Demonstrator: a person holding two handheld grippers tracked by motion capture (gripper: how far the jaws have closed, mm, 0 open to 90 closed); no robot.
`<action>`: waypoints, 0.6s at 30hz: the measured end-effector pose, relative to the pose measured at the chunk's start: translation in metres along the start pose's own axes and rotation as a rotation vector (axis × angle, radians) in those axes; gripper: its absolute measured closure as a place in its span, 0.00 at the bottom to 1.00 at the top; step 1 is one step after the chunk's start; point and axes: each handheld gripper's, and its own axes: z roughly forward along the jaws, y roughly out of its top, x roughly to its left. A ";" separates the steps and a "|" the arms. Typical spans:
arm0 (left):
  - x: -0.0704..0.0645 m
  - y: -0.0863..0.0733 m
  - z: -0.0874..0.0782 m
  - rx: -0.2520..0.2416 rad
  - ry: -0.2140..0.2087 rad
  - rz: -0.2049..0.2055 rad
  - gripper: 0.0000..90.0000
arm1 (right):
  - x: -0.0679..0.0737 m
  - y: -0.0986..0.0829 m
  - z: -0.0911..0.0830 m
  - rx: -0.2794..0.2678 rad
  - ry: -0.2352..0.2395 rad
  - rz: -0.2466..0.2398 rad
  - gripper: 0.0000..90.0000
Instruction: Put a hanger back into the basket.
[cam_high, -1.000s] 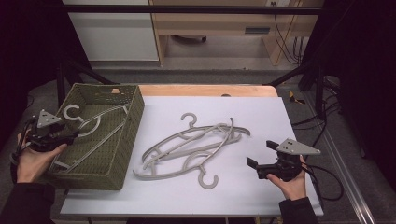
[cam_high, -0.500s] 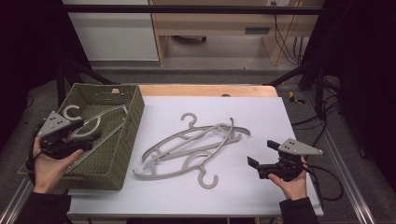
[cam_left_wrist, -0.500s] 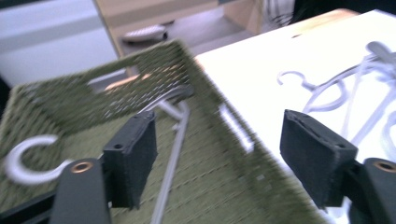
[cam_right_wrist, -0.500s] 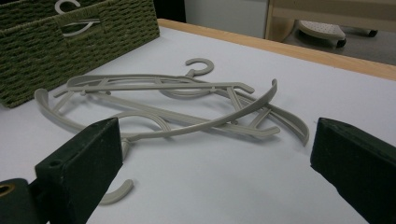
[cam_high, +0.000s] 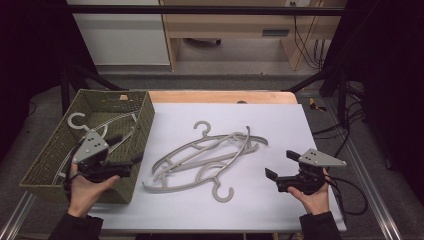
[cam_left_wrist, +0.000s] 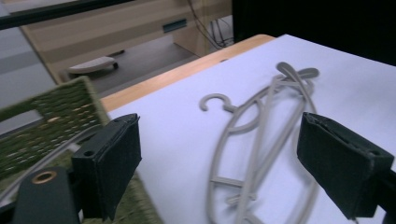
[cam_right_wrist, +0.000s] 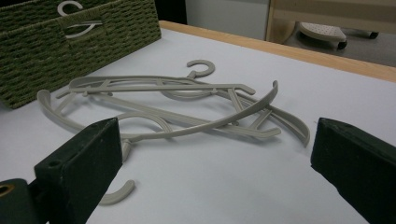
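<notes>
grey hangers (cam_high: 210, 160) piled mid-frame, unmoved; one hanger (cam_high: 95, 125) in woven basket (cam_high: 142, 125) at left. left gripper (cam_high: 131, 165), right gripper (cam_high: 274, 177): wide open, empty.

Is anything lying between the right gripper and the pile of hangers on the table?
Nothing visible does. The right gripper, jaws open, faces the hangers across bare white table; the right gripper view shows them straight ahead between its jaws.

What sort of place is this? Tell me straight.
Probably a lab or workshop set up for recording: a white-topped table in a metal frame, loose cables on the floor behind, and plain wooden furniture beyond.
</notes>
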 end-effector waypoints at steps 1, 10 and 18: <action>-0.006 -0.001 0.004 0.007 -0.019 0.008 0.15 | 0.000 0.000 0.000 0.003 0.003 -0.002 0.03; -0.038 -0.011 0.031 0.071 -0.117 0.064 0.15 | 0.001 -0.002 0.002 0.009 0.009 -0.003 0.03; -0.058 -0.023 0.054 0.140 -0.167 0.094 0.18 | 0.002 -0.003 0.002 0.013 0.009 -0.015 0.03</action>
